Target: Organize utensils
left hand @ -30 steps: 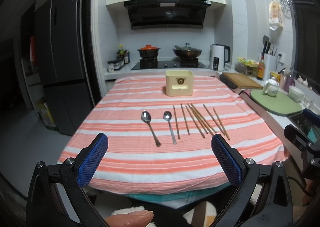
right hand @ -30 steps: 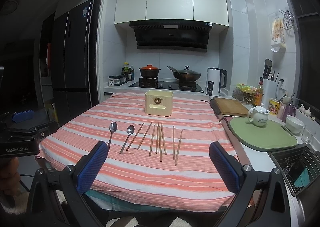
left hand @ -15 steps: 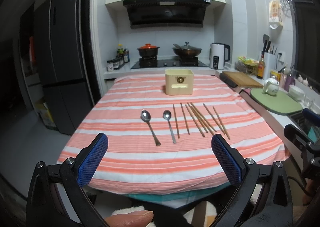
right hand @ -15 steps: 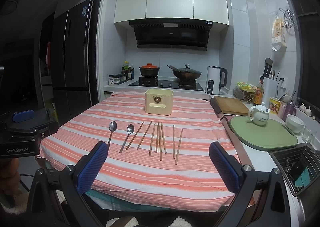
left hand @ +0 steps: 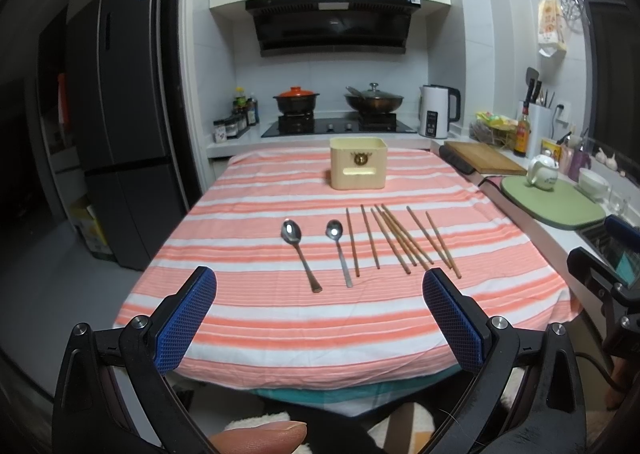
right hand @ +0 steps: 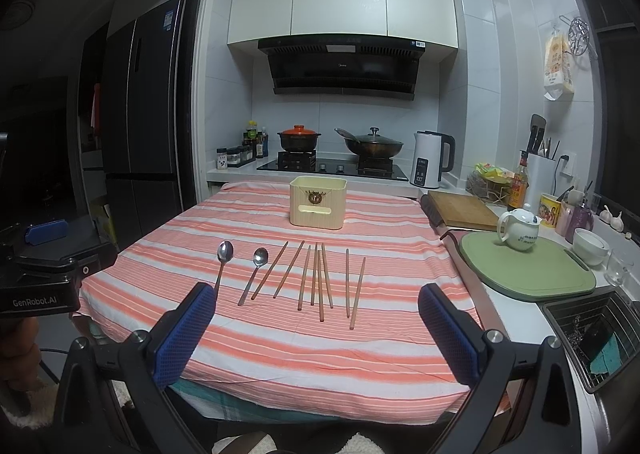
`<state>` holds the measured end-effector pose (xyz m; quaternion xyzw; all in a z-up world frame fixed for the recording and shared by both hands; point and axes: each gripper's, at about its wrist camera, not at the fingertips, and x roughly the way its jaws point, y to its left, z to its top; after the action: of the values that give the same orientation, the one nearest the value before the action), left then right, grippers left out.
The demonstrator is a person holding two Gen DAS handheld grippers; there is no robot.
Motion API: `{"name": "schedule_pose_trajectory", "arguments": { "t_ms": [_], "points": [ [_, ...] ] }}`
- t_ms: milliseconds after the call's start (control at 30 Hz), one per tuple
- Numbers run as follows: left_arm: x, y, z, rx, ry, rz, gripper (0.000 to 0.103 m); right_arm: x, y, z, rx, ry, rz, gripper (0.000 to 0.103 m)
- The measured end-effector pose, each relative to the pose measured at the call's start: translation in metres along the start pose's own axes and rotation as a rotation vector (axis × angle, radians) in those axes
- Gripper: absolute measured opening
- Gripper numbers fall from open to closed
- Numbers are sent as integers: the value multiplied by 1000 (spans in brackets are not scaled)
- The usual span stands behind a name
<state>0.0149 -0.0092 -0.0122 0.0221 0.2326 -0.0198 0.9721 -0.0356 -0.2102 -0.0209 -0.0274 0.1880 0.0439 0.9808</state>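
Here, nearest of all, the left gripper [left hand: 319, 318] is held off the near edge of the table [left hand: 280, 330], its blue-padded fingers [left hand: 186, 318] spread wide with nothing between them, and a fingertip [left hand: 260, 436] of the person shows just beneath it. The right gripper [right hand: 316, 330] sits likewise off the near edge, towards the right-hand side, its fingers [right hand: 448, 328] also wide apart and empty. On the striped cloth, roughly midway across the surface, the utensils lie in a row with their handles pointing at the near edge: a large spoon [left hand: 300, 248] furthest left, a smaller spoon [left hand: 339, 250] just beside it, then the wooden chopsticks [left hand: 400, 240] fanned out to the right, a few of the middle ones touching or crossing, though from here I cannot tell exactly which overlap. Beyond them, towards the far edge and near the middle of it, stands a cream utensil holder [left hand: 359, 163], upright and well apart from the row. Off the right edge of the table a countertop carries a green mat [right hand: 528, 274] with a white teapot [right hand: 518, 230] on it, and a wooden cutting board [right hand: 460, 210] further back. Behind the far edge the stove [right hand: 332, 168] holds a red-lidded pot [right hand: 299, 137] and a wok [right hand: 370, 146], with a white kettle [right hand: 432, 164] to their right.
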Motion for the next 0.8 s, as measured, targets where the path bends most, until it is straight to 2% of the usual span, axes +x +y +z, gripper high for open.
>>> {"name": "schedule_pose_trajectory", "arguments": {
  "t_ms": [800],
  "points": [
    [6,-2,0,6,6,-2,103,2,-2,-1,1,4,1,103]
  ]
}}
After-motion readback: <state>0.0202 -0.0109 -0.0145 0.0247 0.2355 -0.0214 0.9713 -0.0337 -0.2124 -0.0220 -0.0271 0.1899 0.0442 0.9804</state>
